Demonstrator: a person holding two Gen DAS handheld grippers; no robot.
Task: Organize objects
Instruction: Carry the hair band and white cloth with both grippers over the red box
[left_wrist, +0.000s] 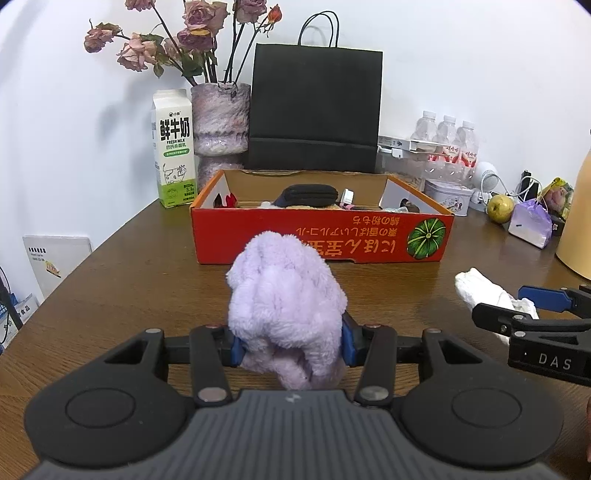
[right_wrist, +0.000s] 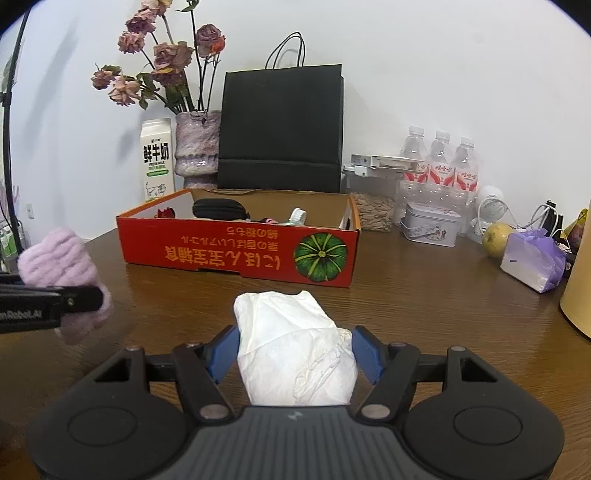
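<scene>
A fluffy lilac cloth, bunched into a soft lump, sits between the blue pads of the left tool, which is clamped on it above the brown tabletop, in front of the red cardboard box near the back edge. A crumpled white paper wad lies between the fingers of the right tool, its pads pressed against the wad's sides.
</scene>
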